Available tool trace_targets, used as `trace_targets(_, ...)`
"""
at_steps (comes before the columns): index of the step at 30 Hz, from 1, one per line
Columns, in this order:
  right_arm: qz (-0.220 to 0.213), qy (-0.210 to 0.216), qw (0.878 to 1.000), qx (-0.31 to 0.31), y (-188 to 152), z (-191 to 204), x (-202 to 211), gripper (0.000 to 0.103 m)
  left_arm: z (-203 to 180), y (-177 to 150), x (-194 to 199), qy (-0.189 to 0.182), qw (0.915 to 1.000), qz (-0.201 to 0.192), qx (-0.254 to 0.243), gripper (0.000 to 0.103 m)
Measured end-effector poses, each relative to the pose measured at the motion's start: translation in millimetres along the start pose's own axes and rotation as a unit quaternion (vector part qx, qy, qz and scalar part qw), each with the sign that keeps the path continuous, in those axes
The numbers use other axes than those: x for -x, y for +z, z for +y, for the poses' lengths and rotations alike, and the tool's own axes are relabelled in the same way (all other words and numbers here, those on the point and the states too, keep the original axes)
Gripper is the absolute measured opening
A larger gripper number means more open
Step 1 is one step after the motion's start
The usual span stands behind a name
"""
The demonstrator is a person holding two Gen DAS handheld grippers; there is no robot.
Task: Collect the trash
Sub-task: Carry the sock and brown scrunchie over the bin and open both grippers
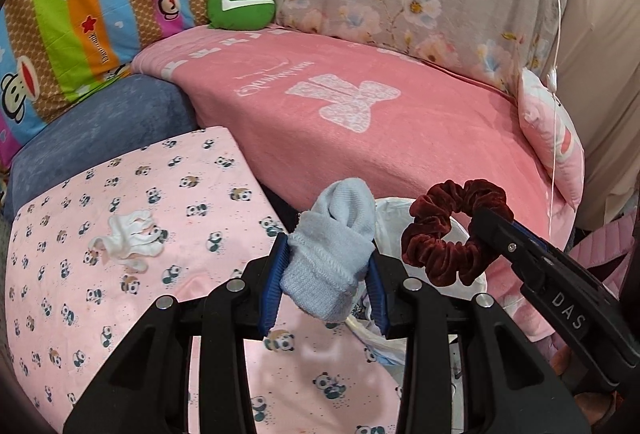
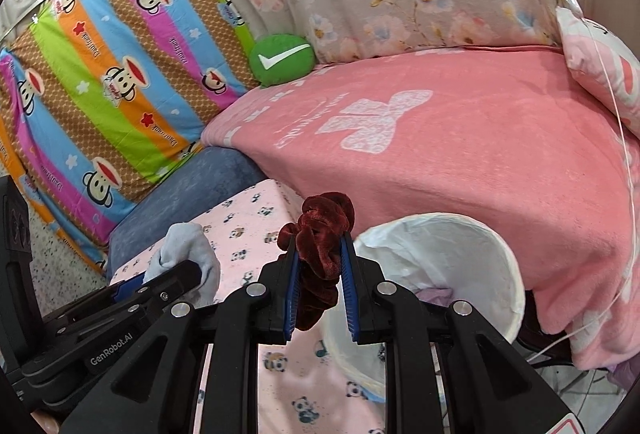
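While your left gripper (image 1: 328,266) pinches the pale blue sock (image 1: 334,246), your right gripper (image 2: 320,266) clamps the maroon scrunchie (image 2: 322,234); the white bin (image 2: 460,258) sits at its three o'clock, and crumpled tissue (image 1: 128,238) lies at the sock's nine o'clock.

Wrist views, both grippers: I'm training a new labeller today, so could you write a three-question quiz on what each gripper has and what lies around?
1. True or false: the left gripper is shut on a light blue sock.
2. What does the right gripper hold?
A. a green cushion
B. a dark red scrunchie
C. a white tissue
3. Fill in: a crumpled white tissue lies on the pink ____-print cloth.

Key:
1. True.
2. B, the dark red scrunchie, near the white bin.
3. Panda.
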State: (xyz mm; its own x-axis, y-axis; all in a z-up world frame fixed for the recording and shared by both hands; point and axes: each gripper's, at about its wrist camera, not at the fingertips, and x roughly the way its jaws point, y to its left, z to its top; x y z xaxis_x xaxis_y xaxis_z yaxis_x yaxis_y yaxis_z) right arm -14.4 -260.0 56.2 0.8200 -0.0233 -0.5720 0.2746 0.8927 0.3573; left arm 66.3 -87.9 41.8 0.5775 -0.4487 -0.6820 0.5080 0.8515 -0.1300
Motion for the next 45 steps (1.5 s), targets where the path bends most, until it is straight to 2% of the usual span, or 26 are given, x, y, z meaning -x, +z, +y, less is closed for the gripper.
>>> trace_targets(13, 0.004, -0.025, 0.999, -0.037, -6, -57, -2, 0.019, -40, 2, -24, -0.015, 0.9992, 0.023, -0.031, 0.035)
trace_targets(32, 0.020, -0.042, 0.997, -0.055, -10, -85, -17, 0.020, -67, 3, -51, -0.035, 0.9970, 0.049, -0.048, 0.038)
trace_targets(35, 0.023, -0.045, 0.997, -0.057, -9, -87, -20, 0.021, -68, 6, -54, -0.038, 0.9971, 0.050, -0.043, 0.046)
trace_targets(40, 0.026, -0.055, 0.996, -0.059, -11, -87, -25, 0.026, -64, 10, -51, -0.029, 0.9986, 0.031, -0.032, 0.077)
trace_targets(45, 0.025, -0.056, 0.997, -0.055, -13, -87, -28, 0.031, -53, 11, -52, -0.026, 0.9990, 0.034, -0.013, 0.077)
